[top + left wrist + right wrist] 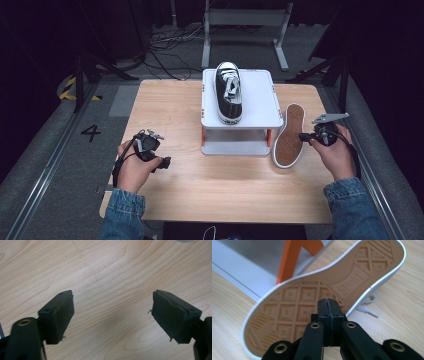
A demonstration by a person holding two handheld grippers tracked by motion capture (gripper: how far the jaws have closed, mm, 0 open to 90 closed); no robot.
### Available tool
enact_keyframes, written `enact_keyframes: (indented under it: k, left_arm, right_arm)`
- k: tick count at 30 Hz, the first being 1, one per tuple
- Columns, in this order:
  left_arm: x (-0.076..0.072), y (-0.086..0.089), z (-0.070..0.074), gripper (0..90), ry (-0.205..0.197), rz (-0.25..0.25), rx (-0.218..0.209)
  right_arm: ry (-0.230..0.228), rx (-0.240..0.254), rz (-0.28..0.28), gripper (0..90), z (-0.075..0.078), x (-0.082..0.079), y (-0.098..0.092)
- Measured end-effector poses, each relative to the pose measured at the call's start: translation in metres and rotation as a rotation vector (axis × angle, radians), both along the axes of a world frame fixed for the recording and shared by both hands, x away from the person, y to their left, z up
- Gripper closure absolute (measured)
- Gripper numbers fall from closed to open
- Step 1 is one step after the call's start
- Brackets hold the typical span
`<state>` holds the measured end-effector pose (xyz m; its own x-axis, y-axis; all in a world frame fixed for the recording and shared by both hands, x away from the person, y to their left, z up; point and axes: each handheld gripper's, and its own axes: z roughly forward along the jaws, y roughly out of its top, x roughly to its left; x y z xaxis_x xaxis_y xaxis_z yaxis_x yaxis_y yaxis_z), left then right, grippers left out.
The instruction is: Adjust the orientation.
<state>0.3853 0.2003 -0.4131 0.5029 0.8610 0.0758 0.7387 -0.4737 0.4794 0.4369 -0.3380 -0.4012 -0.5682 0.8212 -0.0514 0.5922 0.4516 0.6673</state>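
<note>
Clenched with nothing between its black jaws, the right gripper (329, 305) is seen in the right gripper view with both pads pressed flat together, their tips just before the sole of the second shoe. The left gripper (113, 315) is released, its jaws standing wide apart over bare wood.

Beneath both grippers lies the light wooden rectangular table (175, 180). Ahead of the left gripper and to its right, and to the left of the right gripper, stands the white two-tier plastic stand with orange legs (260, 107). On its top tier, well beyond either gripper, a black canvas sneaker with white laces and a white toe cap (228, 92) rests upright.

Directly in front of the right gripper, a matching sneaker lying on its side with its tan patterned rubber sole (317, 293) is turned towards the jaws; it leans close beside the stand's leg, though whether it touches cannot be told. A white lace end (368, 311) trails on the wood just right of the jaw tips.

The step in hand is judged to be a grasp on this fallen shoe. With the jaws shut, the sole would merely be pushed, and the shoe could be slid under the stand. A flat sole offers little edge, so a slip is likely unless the rim is taken. The loose lace could also be caught.
</note>
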Motion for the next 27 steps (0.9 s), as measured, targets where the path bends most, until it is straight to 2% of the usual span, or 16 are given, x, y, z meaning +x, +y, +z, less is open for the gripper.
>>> enact_keyframes:
  k: [2, 6, 10, 11, 14, 16, 18, 21, 23, 25, 27]
  left_arm:
    - [-0.002, 0.001, 0.0, 19.3, 0.0, 0.001, 0.011]
    - [-0.003, 0.005, -0.001, 19.0, 0.018, 0.004, -0.016]
    - [-0.001, 0.006, -0.004, 18.9, 0.029, 0.006, -0.012]
    - [0.001, 0.006, -0.005, 18.9, 0.031, 0.004, -0.018]
    - [0.004, 0.004, -0.008, 18.8, 0.038, 0.007, -0.024]
    - [0.007, 0.002, -0.01, 18.8, 0.053, -0.002, -0.022]
    - [0.009, 0.002, -0.013, 18.8, 0.062, 0.0, -0.02]
    - [0.01, 0.003, -0.016, 18.6, 0.08, 0.014, -0.014]
    - [0.008, 0.005, -0.018, 18.4, 0.071, 0.018, 0.013]
    - [0.007, 0.007, -0.018, 18.4, 0.063, 0.034, 0.01]
    - [0.004, 0.007, -0.018, 17.7, 0.057, 0.031, 0.01]
  right_arm:
    - [0.02, -0.016, -0.015, 90.0, -0.004, 0.002, -0.001]
    - [0.057, -0.029, -0.05, 90.0, -0.011, 0.004, -0.007]
    - [0.09, -0.056, -0.07, 90.0, -0.02, 0.004, -0.013]
    - [0.11, -0.069, -0.083, 90.0, -0.028, 0.005, -0.018]
    - [0.122, -0.07, -0.104, 90.0, -0.035, 0.005, -0.024]
    - [0.129, -0.042, -0.116, 90.0, -0.037, 0.004, -0.031]
    - [0.124, -0.026, -0.116, 90.0, -0.038, 0.003, -0.033]
    - [0.131, -0.032, -0.12, 87.6, -0.038, 0.002, -0.032]
    - [0.128, -0.034, -0.117, 87.4, -0.036, 0.002, -0.033]
    - [0.116, -0.033, -0.123, 87.3, -0.03, 0.001, -0.034]
    - [0.083, -0.005, -0.116, 87.3, -0.017, -0.001, -0.034]
